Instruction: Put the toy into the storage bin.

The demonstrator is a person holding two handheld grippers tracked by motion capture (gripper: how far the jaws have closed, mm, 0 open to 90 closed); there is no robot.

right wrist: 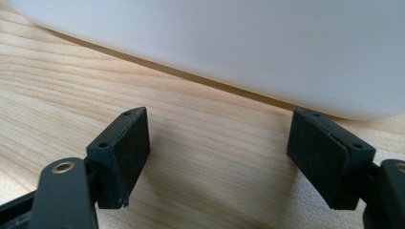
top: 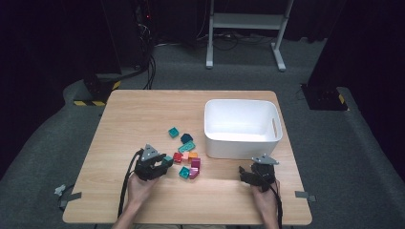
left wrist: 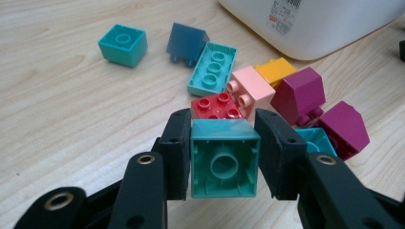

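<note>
My left gripper (left wrist: 224, 143) is shut on a teal brick (left wrist: 224, 164), hollow underside toward the camera, held just above the table. From above, that left gripper (top: 164, 162) sits at the left edge of a brick pile. The pile holds a red brick (left wrist: 217, 106), a pink brick (left wrist: 250, 90), an orange brick (left wrist: 275, 70), two magenta bricks (left wrist: 298, 95), a long teal brick (left wrist: 212, 69), a dark blue brick (left wrist: 186, 43) and a square teal brick (left wrist: 123, 44). My right gripper (right wrist: 217, 143) stands open over bare wood, close to the white bin (right wrist: 239, 47).
The white bin (top: 241, 143) stands at the right of the table, nothing visible inside. My right gripper (top: 254, 169) rests below its front right corner. Bare wood lies left of and behind the pile. A metal stand (top: 246, 21) is on the floor beyond the table.
</note>
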